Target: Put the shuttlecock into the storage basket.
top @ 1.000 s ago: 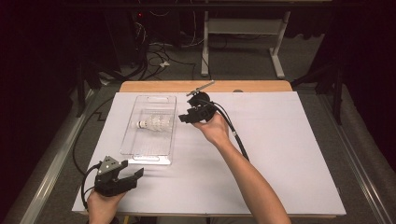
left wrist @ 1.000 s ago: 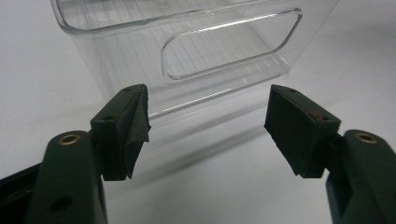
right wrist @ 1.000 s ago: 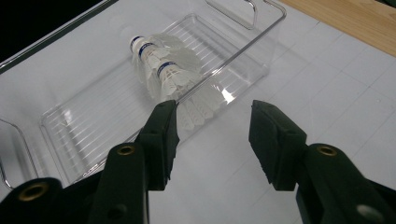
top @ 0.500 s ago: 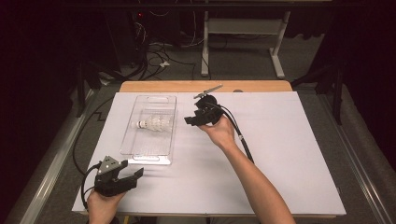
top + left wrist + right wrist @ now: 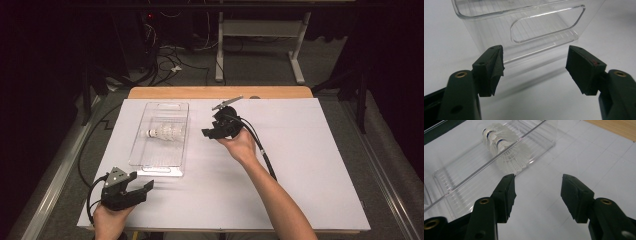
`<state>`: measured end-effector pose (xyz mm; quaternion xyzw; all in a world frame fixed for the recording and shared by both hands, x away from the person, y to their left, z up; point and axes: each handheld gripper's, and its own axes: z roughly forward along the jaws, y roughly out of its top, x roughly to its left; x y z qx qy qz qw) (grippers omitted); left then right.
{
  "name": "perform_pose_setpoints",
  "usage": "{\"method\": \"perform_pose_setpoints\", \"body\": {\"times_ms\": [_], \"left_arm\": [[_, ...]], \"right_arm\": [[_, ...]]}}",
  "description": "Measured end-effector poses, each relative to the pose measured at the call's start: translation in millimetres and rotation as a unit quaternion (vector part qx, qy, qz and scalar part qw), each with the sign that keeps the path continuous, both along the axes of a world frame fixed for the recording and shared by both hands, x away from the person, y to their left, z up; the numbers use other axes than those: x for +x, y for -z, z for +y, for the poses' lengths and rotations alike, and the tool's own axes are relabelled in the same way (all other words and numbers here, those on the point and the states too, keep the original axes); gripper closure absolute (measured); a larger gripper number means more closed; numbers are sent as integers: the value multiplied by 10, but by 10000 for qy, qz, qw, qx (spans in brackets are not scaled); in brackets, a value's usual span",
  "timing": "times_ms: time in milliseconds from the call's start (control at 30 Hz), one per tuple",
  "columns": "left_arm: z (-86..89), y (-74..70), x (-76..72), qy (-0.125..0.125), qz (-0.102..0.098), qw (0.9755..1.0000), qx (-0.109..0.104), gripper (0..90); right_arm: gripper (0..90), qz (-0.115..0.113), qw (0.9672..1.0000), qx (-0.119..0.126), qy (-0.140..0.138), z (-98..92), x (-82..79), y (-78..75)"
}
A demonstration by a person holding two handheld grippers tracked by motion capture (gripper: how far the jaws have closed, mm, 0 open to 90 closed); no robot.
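Lying crosswise in clear tray [image 5: 145, 145], shuttlecock [image 5: 165, 134], cork leftward; both tongs open, empty.

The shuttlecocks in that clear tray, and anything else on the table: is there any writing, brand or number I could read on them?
None can be read.
The shuttlecocks carry dark blue bands near the cork, no legible lettering.
The clear plastic tray shows ribs and a handle slot, no label.
The right gripper and left gripper bear no marking; a small red spot on one left pad is no sign.
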<state>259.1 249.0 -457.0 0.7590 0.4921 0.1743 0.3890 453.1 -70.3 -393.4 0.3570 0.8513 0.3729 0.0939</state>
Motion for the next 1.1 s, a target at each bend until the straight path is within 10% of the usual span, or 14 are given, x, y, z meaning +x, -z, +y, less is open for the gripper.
{"method": "perform_pose_setpoints", "body": {"times_ms": [1100], "left_arm": [[9,5,9,-48,18,10000,-47,313]], "right_arm": [[444,-80,9991,177,364,-500,-115,94]]}}
